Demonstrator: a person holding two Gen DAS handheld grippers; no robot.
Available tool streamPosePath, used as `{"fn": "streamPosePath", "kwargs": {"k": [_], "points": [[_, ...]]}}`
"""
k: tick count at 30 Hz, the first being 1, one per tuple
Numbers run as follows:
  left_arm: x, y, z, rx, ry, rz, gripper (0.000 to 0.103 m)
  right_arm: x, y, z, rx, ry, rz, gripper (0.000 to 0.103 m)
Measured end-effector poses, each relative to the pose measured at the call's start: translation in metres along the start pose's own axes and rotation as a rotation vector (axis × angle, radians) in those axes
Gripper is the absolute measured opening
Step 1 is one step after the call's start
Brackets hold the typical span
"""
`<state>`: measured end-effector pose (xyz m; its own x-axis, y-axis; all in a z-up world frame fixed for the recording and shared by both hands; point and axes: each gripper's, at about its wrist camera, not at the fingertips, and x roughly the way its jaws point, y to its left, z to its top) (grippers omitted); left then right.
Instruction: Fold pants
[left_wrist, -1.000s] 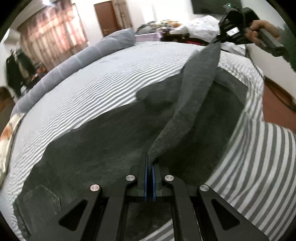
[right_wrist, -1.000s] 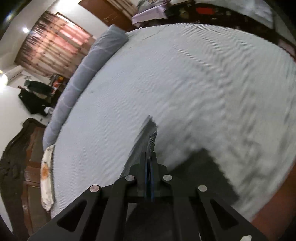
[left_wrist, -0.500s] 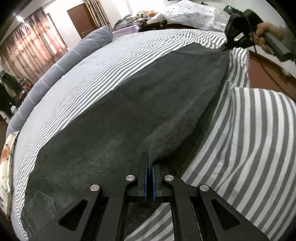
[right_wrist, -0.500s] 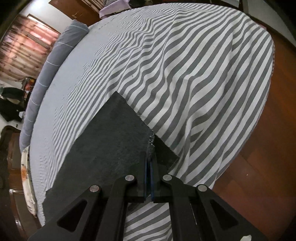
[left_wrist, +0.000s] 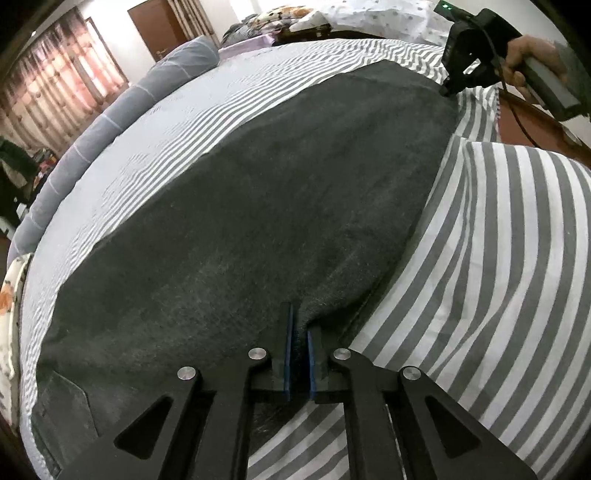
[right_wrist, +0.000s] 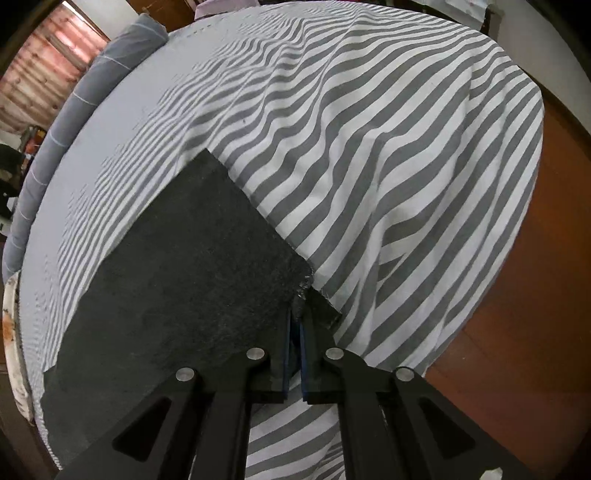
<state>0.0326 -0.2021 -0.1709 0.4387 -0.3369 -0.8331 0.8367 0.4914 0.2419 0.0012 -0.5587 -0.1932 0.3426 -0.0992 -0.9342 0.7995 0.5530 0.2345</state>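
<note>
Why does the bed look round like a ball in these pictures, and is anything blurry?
Left wrist view: the fisheye lens bulges the striped bedsheet and the dark pants into a dome, with black corners; the picture is sharp, and the curtains glow pinkish. Right wrist view: the same bulge curves the stripes and the wooden floor; no motion blur, soft even light.

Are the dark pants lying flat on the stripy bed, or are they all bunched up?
Lying flat. The pants are spread smoothly over the striped bedsheet, with no bunches showing.

left gripper (left_wrist: 298, 325): opening slightly (angled down) | right gripper (right_wrist: 297, 314): nearly closed, pointing down
</note>
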Motion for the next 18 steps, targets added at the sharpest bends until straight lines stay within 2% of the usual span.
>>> {"fn": "streamPosePath", "kwargs": {"k": [2,4,5,8,9,10,12,15,18], "points": [[-0.002,0.003,0.001,-0.020,-0.003,-0.014,0.013,0.000,0.002,0.001,-0.003,0.014,-0.006,0.010],[-0.008,0.008,0.001,-0.060,-0.008,-0.046,0.018,-0.004,0.002,0.003,0.019,0.036,0.008,0.025],[-0.015,0.012,0.001,-0.088,-0.023,-0.066,0.018,-0.009,0.001,0.004,0.038,0.032,0.003,0.036],[-0.036,0.034,0.000,-0.176,-0.069,-0.084,0.022,-0.031,0.005,0.009,0.040,-0.018,-0.001,0.036],[-0.044,0.046,-0.001,-0.218,-0.095,-0.074,0.028,-0.039,0.009,0.010,0.031,-0.031,0.010,0.036],[-0.050,0.058,-0.002,-0.257,-0.115,-0.052,0.033,-0.047,0.015,0.012,0.017,-0.042,0.029,0.036],[-0.059,0.088,-0.004,-0.360,-0.156,0.015,0.034,-0.060,0.035,0.016,-0.024,-0.054,0.051,0.036],[-0.060,0.126,-0.009,-0.474,-0.173,0.115,0.035,-0.074,0.084,0.019,-0.118,-0.060,0.101,0.036],[-0.049,0.166,-0.015,-0.582,-0.148,0.185,0.035,-0.072,0.149,0.019,-0.245,0.012,0.226,0.036]]}}
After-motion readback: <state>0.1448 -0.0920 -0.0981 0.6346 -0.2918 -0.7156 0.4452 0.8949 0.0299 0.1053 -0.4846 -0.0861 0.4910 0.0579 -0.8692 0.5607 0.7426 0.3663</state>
